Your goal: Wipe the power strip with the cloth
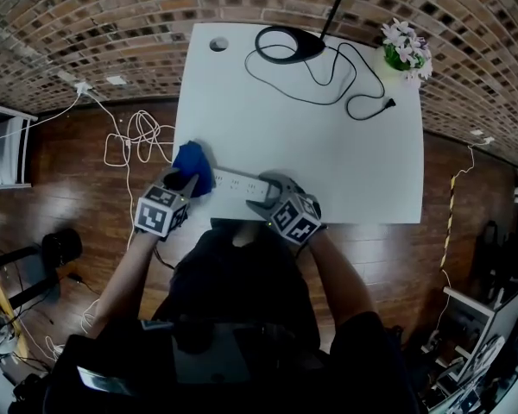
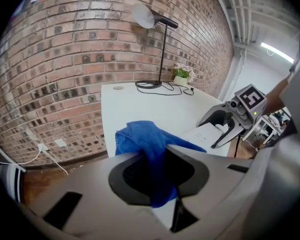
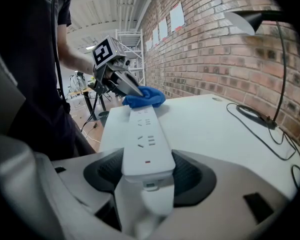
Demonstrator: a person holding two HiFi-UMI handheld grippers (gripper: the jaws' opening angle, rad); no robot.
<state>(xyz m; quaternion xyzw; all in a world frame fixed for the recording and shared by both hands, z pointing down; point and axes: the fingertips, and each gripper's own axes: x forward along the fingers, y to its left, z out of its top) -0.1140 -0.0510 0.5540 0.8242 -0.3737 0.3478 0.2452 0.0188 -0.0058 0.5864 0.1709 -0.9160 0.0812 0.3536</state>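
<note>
Mid-wipe: the left gripper pinches the cloth on the power strip's end, and the right gripper, wide, clamps the other end. Next, the cloth should slide along it.

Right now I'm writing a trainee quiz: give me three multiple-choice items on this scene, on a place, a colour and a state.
1. In the head view, which part of the power strip does the cloth cover? A left end; B middle; C right end.
2. The cloth's colour? A red; B yellow; C blue.
3. The right gripper is: A open and empty; B shut on the power strip; C shut on the cloth.
Answers: 1 A, the cloth bunches there; 2 C, blue in all views; 3 B, its fingers press the strip's sides.
</note>
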